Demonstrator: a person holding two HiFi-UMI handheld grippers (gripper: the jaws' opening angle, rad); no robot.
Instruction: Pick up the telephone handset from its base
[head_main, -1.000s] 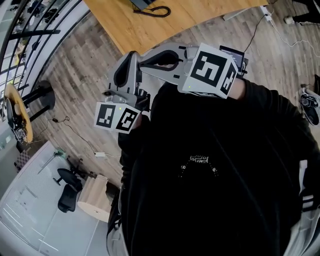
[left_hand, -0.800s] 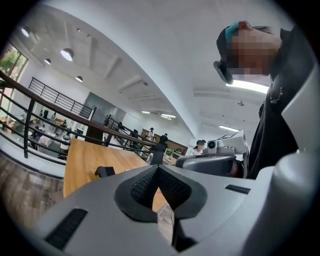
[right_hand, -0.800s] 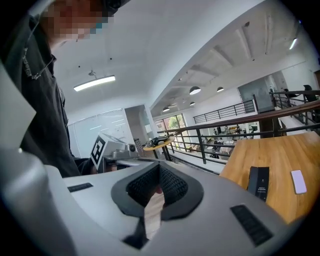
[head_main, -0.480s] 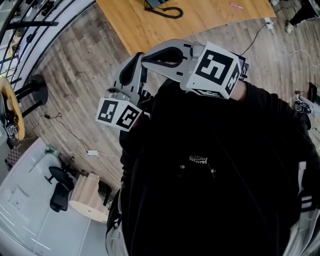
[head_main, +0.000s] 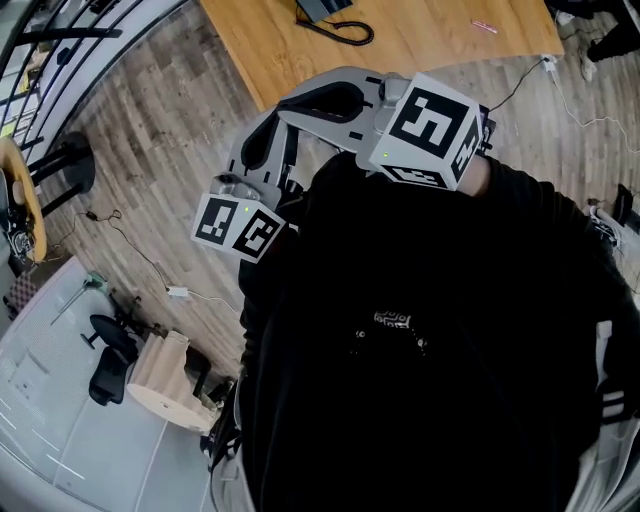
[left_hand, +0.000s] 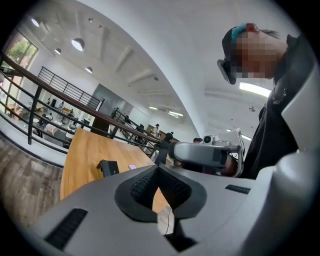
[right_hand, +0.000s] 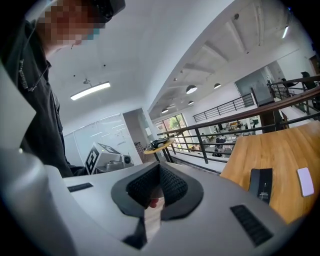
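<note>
Listing from the tools outward.

**Left gripper** (left_hand: 159, 169): jaws pressed together at the tips, nothing between the ribbed pads. Its marker cube (head_main: 238, 228) sits against the person's black top (head_main: 420, 350).

**Right gripper** (right_hand: 159, 167): jaws likewise closed tip to tip and empty. Its marker cube (head_main: 432, 128) is held at the chest, just beside the left tool.

**Telephone** (head_main: 322, 8): on the wooden table (head_main: 420, 40), at the very top edge of the head view and well apart from both grippers. A black coiled cord (head_main: 348, 32) trails from it. The handset cannot be told from the base here.

**Step in hand**: judged to be the approach. Neither tool is near the telephone, and the handset is not yet touched.

**Next move calls for**: carrying one gripper out over the table, spreading its jaws, and lining them across the handset's narrow grip before closing.

**Views compared**
- The head view alone shows both tools together, the cord, and a small pink slip (head_main: 484, 26) further along the table.
- The right gripper view alone shows a black block (right_hand: 261, 184) lying flat on the tabletop beside a pale card (right_hand: 304, 181), with the railing (right_hand: 225, 125) behind. The block is probably the telephone seen low and side-on.
- The left gripper view shows a similar dark shape, smaller, with no cord visible.
</note>
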